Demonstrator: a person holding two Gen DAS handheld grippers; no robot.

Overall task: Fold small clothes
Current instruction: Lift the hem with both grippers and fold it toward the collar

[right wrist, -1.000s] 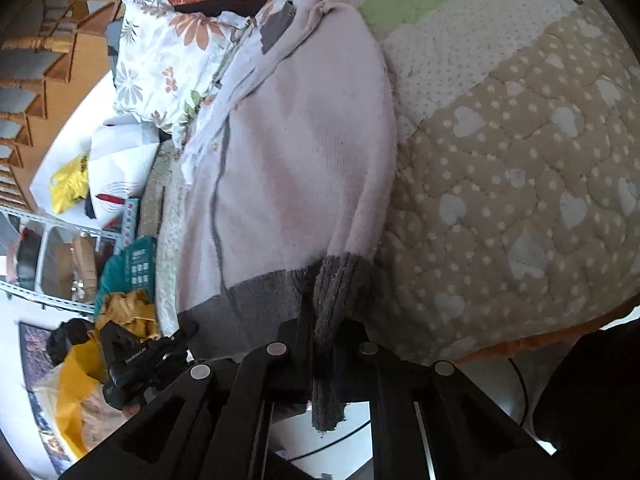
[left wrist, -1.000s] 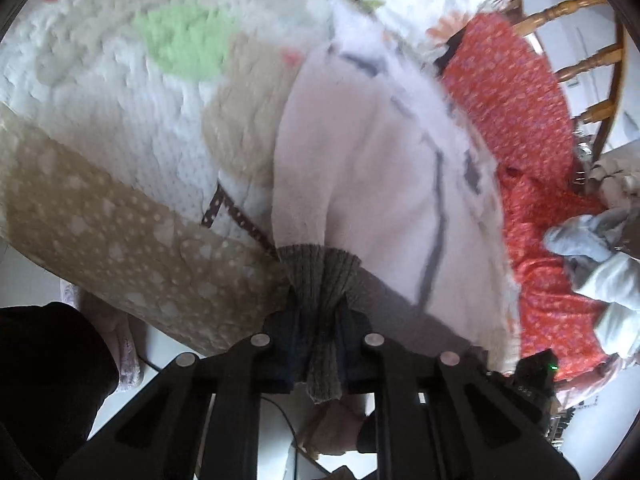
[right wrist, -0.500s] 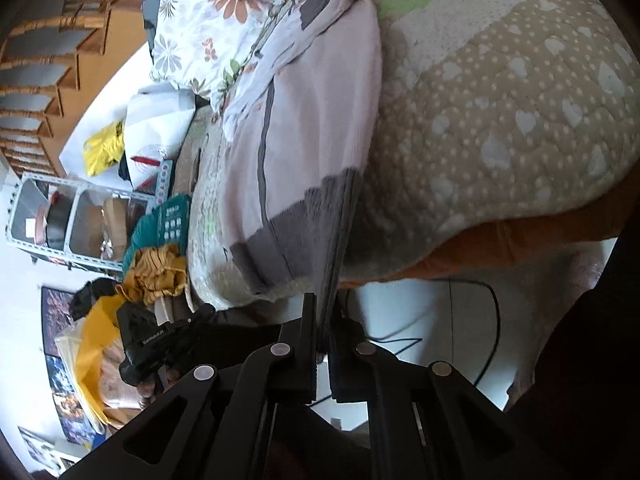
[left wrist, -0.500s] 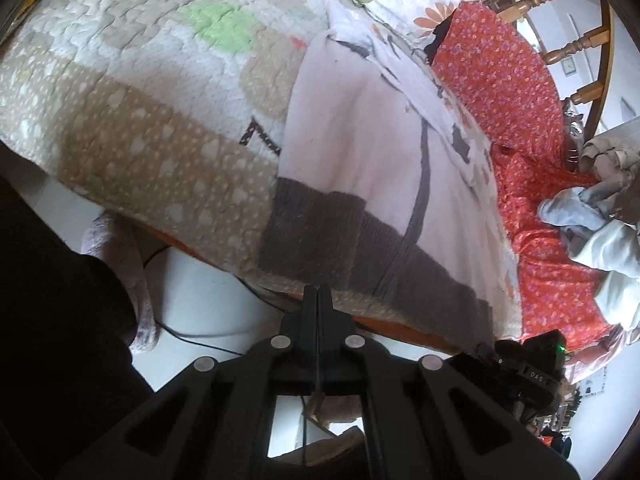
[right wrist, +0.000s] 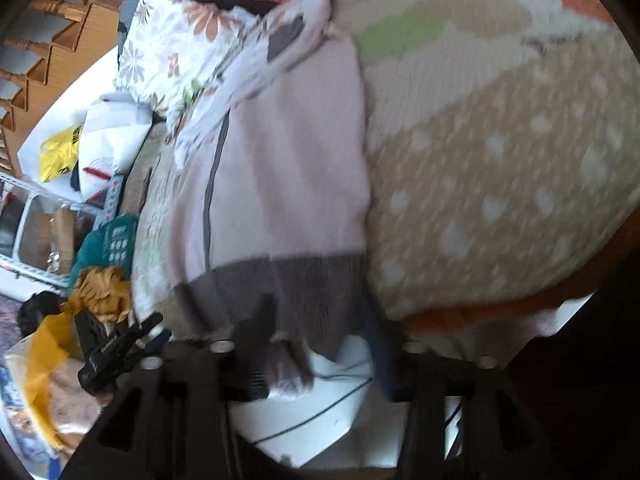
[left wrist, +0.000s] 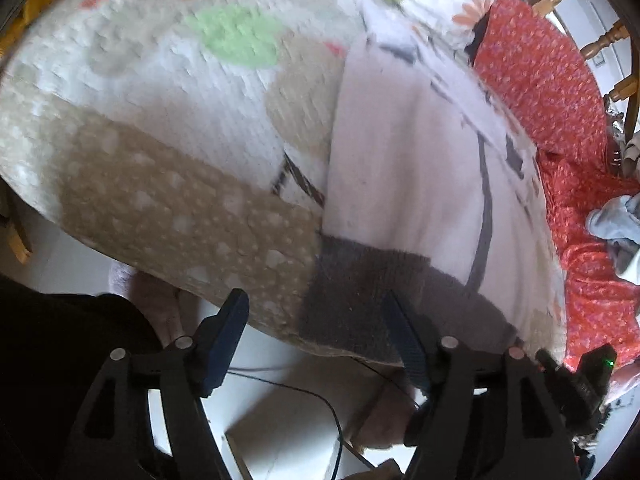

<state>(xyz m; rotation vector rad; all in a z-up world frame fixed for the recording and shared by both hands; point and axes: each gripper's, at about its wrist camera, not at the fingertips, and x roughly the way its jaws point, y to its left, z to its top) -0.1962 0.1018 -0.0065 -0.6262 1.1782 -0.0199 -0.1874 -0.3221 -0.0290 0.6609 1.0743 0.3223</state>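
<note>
A small pale pink sweater (left wrist: 408, 168) with a grey ribbed hem (left wrist: 372, 292) and a grey centre stripe lies flat on the patchwork quilt (left wrist: 160, 128), hem at the bed's near edge. It also shows in the right wrist view (right wrist: 280, 168). My left gripper (left wrist: 316, 312) is open and empty, jaws wide apart just in front of the hem's left corner. My right gripper (right wrist: 320, 316) is open and empty at the hem (right wrist: 288, 280), its jaws on either side of it.
An orange-red floral cloth (left wrist: 560, 128) and pale crumpled clothes (left wrist: 616, 232) lie right of the sweater. A floral pillow (right wrist: 180, 40), bags and a shelf (right wrist: 48, 220) sit left in the right wrist view. White floor with a cable (left wrist: 300, 396) lies below the bed edge.
Both grippers held the bunched hem a second ago, let it go as the sweater spread flat, and now stand wide open at the hem.
</note>
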